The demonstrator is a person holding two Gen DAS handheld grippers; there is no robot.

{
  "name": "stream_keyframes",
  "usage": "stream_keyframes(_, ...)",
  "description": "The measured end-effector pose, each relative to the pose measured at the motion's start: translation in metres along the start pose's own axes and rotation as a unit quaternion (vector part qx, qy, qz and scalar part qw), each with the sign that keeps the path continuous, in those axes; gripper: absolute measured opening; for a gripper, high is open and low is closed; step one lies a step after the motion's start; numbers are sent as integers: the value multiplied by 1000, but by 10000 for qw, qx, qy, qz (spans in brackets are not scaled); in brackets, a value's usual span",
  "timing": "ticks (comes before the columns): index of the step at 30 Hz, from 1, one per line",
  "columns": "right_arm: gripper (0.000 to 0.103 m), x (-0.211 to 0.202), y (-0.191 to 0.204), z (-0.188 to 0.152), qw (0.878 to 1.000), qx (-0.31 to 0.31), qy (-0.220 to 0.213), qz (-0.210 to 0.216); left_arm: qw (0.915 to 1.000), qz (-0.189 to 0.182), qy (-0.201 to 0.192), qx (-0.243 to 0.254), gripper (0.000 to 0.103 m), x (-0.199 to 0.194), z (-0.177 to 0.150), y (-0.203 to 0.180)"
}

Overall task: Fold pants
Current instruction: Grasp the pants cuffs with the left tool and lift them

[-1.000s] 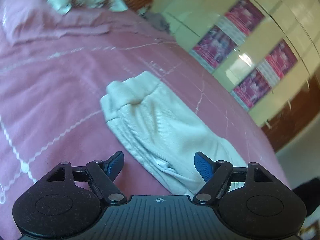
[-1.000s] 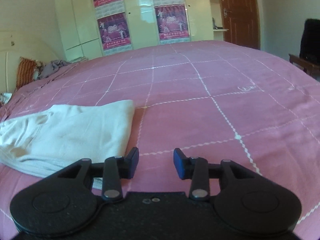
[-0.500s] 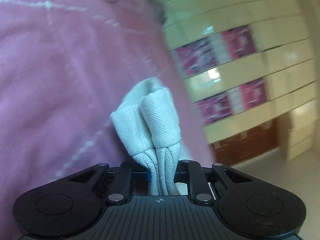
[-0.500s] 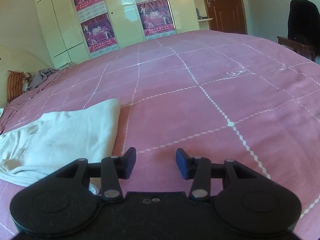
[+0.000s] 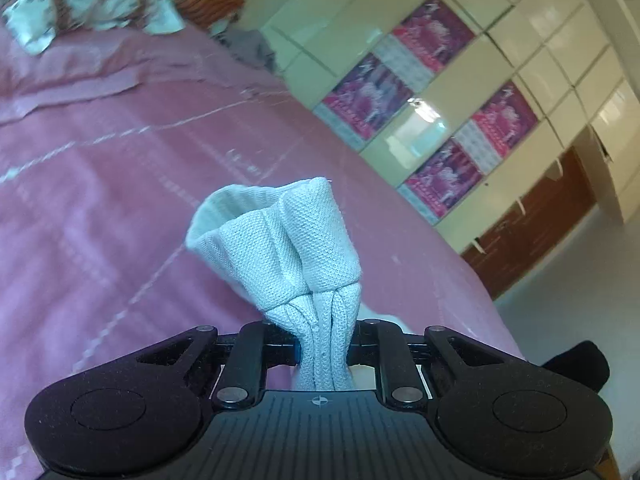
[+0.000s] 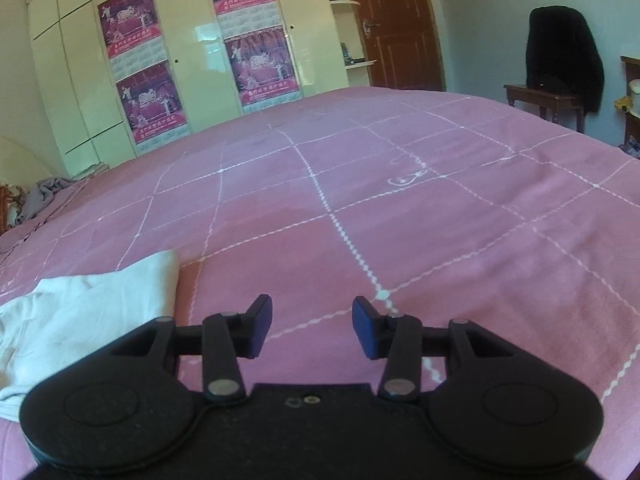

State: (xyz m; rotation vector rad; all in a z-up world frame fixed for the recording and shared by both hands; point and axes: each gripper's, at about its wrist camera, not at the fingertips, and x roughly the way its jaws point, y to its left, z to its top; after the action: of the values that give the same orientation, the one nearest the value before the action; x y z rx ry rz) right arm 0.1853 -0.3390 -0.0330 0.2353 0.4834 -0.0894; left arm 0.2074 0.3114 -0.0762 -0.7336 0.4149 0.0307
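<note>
The left gripper point(image 5: 324, 344) has its fingers clamped on a bunched end of the white pants point(image 5: 280, 248), which fans out just ahead of them above the pink bed point(image 5: 100, 200). The right gripper point(image 6: 312, 328) hangs with fingers apart and empty, the pants' other part to their left. Carry the pinched end over evenly, keeping layers aligned. The wardrobe posters point(image 6: 260, 68) carry writing too small to read.

We noted cream wardrobes point(image 6: 80, 92) bearing magenta posters point(image 6: 256, 68). A brown door point(image 6: 394, 24) and draped chair point(image 6: 560, 68) stood beyond the pink bedspread point(image 6: 440, 220).
</note>
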Motion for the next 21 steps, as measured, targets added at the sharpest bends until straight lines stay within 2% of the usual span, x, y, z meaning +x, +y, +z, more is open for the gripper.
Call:
stream_keyframes(2, 44, 1, -4, 2, 9992, 33, -103, -375, 9978, -237, -91, 611, 17, -13, 9, -32)
stream_keyframes(4, 44, 3, -9, 4, 9967, 48, -232, -771, 9911, -421, -85, 1264, 17, -10, 4, -78)
stream_keyframes(8, 47, 10, -28, 8, 9919, 230, -315, -1213, 9641, -644, 197, 2568, 17, 14, -22, -171)
stream_keyframes(10, 48, 13, -37, 9, 9895, 372, -295, -1364, 9499, -733, 472, 3001, 17, 31, -45, -207)
stream_keyframes(14, 51, 10, -49, 9, 9878, 575, -421, -1387, 9134, -809, 961, 3872, 17, 62, -96, -263)
stream_keyframes(17, 51, 11, -54, 9, 9887, 694, -426, -1262, 8769, -614, 1240, 4604, 17, 64, -141, -305)
stream_keyframes(21, 52, 11, -55, 10, 9901, 785, -402, -1091, 8380, -600, 1489, 5215, 17, 52, -180, -342)
